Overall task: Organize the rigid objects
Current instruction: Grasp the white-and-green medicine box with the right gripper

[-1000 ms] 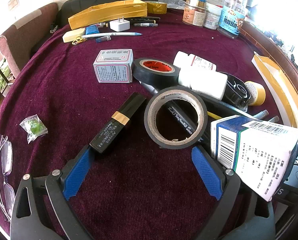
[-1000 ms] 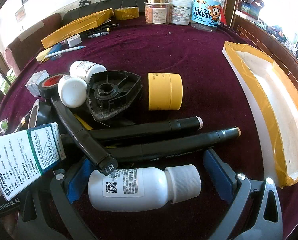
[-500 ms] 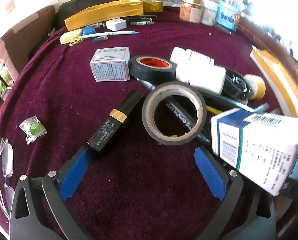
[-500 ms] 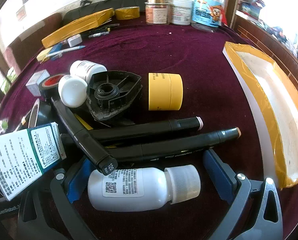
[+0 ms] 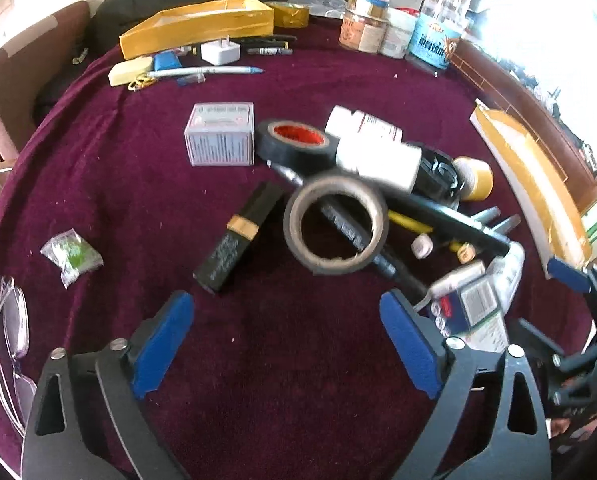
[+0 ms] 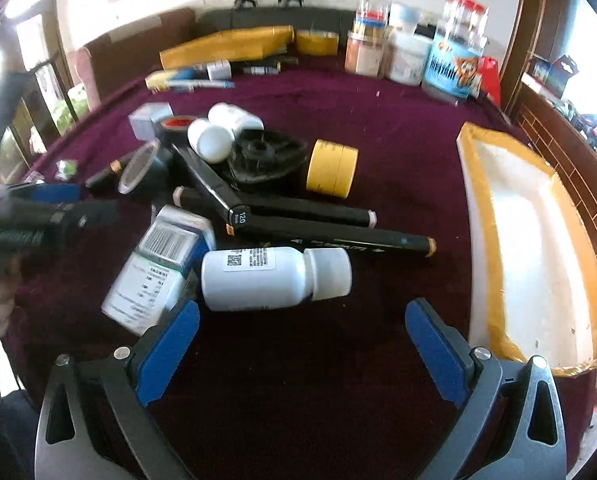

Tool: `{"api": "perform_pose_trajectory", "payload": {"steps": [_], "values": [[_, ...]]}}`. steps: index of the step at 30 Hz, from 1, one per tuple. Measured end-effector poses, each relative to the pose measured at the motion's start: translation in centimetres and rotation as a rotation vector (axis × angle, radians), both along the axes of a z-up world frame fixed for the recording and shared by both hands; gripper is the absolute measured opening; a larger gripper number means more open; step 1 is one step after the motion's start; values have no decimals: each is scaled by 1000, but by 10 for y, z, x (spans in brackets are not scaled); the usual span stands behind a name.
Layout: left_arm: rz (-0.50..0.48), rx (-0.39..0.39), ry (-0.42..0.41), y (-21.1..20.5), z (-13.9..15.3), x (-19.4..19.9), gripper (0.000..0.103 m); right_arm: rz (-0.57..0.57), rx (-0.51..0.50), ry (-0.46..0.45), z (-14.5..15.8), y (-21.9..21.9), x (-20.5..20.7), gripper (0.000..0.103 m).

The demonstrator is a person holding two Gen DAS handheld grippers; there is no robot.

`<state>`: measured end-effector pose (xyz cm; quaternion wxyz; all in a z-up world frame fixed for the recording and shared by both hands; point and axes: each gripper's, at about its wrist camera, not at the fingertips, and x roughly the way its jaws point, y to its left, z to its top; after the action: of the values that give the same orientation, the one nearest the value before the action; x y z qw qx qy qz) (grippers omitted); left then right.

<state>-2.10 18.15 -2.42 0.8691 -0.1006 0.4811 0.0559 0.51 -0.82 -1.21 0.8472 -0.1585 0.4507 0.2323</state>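
white pill bottle [image 6: 274, 278] lying on its side on the maroon tablecloth [image 6: 298, 360] just ahead of the right gripper [image 6: 298, 350], now pulled back from it, jaws spread and empty, left gripper [image 5: 286, 344] likewise withdrawn and spread wide, medicine box [image 6: 158, 268] now touching the bottle's base, black markers [image 6: 322, 228] just behind

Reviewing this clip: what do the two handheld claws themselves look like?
Both match: the left claw and right claw have black plastic frames with triangular cut-outs, silver rivet-like pins at the joints, and flat textured blue pads on each finger. No cables or markings are visible.
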Motion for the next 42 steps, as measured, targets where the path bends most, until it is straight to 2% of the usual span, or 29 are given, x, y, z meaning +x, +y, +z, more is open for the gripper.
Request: {"api": "perform_pose_trajectory", "payload": {"steps": [6, 12, 14, 16, 20, 24, 28, 30, 32, 34, 35, 36, 40, 42], "values": [[-20, 35, 16, -10, 0, 16, 94, 11, 116, -47, 14, -23, -12, 100], [-12, 92, 10, -18, -5, 38, 94, 7, 203, -28, 12, -36, -16, 100], [-23, 109, 1, -22, -5, 41, 88, 4, 220, -22, 11, -40, -16, 100], [-67, 80, -19, -26, -2, 38, 59, 0, 235, -9, 10, -43, -15, 100], [-95, 95, -26, -30, -1, 28, 59, 6, 272, 12, 10, -45, -16, 100], [-118, 64, -21, -26, -1, 14, 57, 24, 295, 45, 8, -40, -17, 100], [-134, 100, -16, -28, -3, 10, 54, 71, 303, 65, 11, -26, -23, 100], [-123, 76, 15, -24, -11, 15, 53, 104, 308, 77, 14, -14, -26, 100], [-115, 81, -1, -24, -10, 17, 54, 121, 299, 86, 15, -1, -28, 100], [-108, 74, -2, -24, -10, 18, 54, 118, 296, 107, 14, 10, -28, 88], [-104, 64, -5, -24, -10, 19, 54, 120, 301, 128, 13, 15, -27, 72], [-103, 61, -6, -23, -10, 21, 54, 113, 298, 148, 11, 20, -26, 68], [-101, 72, -14, -24, -10, 26, 54, 79, 277, 224, -1, 35, -18, 64], [-103, 83, -19, -25, -10, 26, 53, 66, 262, 238, -8, 40, -16, 36]]}}
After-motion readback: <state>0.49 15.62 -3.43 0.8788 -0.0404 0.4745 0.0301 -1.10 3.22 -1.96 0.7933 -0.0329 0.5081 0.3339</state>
